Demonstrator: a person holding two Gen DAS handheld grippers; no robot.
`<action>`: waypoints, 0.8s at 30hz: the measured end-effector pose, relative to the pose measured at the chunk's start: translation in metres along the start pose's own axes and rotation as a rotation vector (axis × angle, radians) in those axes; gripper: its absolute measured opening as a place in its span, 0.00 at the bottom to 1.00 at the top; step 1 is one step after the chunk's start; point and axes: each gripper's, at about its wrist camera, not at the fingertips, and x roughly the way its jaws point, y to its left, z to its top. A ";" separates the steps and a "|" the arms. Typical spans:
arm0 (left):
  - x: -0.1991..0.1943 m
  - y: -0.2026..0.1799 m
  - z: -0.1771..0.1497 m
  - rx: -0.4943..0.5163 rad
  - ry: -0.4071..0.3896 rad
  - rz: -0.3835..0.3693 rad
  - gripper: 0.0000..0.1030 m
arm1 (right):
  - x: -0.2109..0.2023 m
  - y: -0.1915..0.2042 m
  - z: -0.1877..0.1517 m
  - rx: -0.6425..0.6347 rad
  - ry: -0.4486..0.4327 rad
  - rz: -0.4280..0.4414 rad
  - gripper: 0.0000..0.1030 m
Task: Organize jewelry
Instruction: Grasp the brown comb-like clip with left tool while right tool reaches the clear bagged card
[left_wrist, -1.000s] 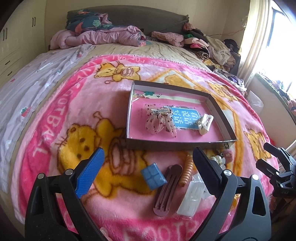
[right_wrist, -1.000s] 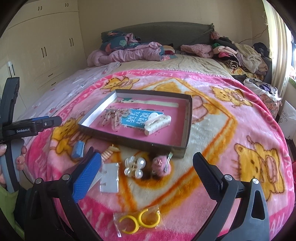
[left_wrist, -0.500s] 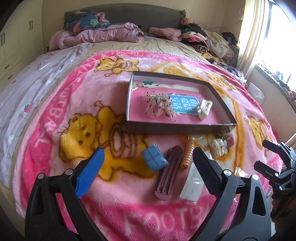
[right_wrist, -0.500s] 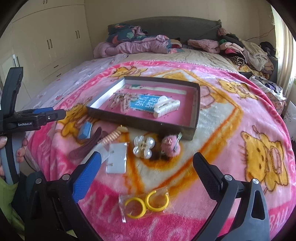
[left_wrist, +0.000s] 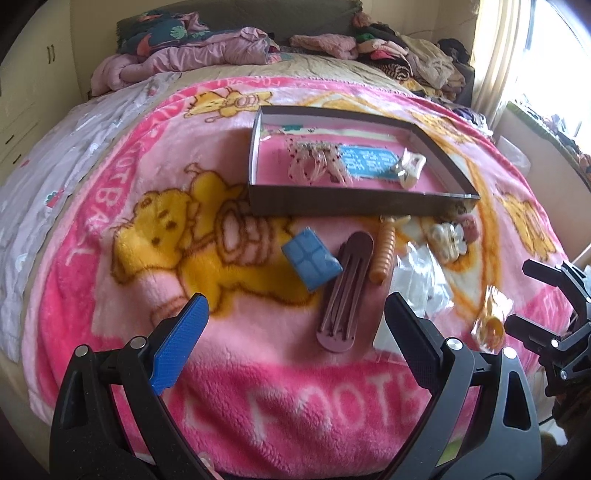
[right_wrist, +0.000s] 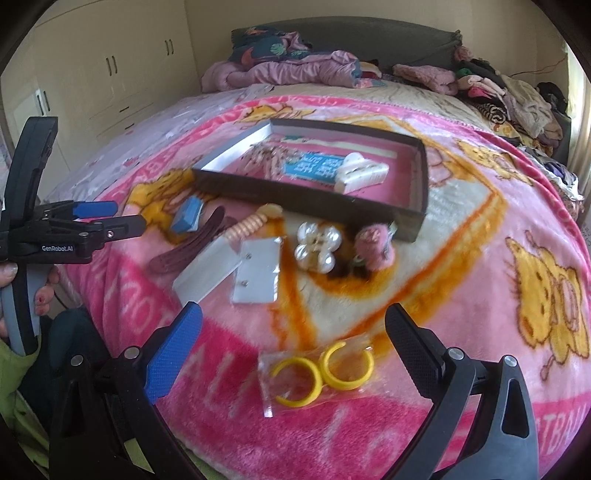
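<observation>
A shallow dark box (left_wrist: 354, 203) (right_wrist: 317, 199) with a pink floor lies on the bed. In it are a beaded hair piece (left_wrist: 317, 166), a blue card (left_wrist: 369, 162) and a white claw clip (right_wrist: 360, 177). In front of it lie a blue square clip (left_wrist: 310, 258), a maroon hair clip (left_wrist: 347, 288), an orange spiral clip (left_wrist: 386, 251), clear packets (right_wrist: 255, 273), a pearl bow (right_wrist: 317, 247), a pink pompom clip (right_wrist: 375, 245) and bagged yellow hoops (right_wrist: 317, 373). My left gripper (left_wrist: 291, 339) is open and empty above the blanket's near edge. My right gripper (right_wrist: 291, 343) is open and empty above the hoops.
The pink cartoon blanket (left_wrist: 184, 221) covers the bed. Piled clothes and bedding (left_wrist: 207, 55) lie at the headboard. Wardrobes (right_wrist: 92, 74) stand on the left, a window (left_wrist: 546, 55) on the right. The left gripper (right_wrist: 92, 221) and the hand holding it show at the left edge of the right wrist view.
Both grippers have drawn back and lower toward the near edge of the bed. The items in front of the box now sit further into view. Both stay open.
</observation>
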 end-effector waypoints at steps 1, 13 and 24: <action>0.001 -0.002 -0.002 0.006 0.005 0.000 0.85 | 0.001 0.001 -0.001 -0.005 0.003 0.001 0.94; 0.038 -0.019 -0.017 0.094 0.101 -0.004 0.42 | 0.029 0.008 -0.006 -0.036 0.041 0.009 0.93; 0.060 -0.034 -0.012 0.155 0.132 -0.036 0.33 | 0.062 0.007 0.006 -0.055 0.085 0.028 0.77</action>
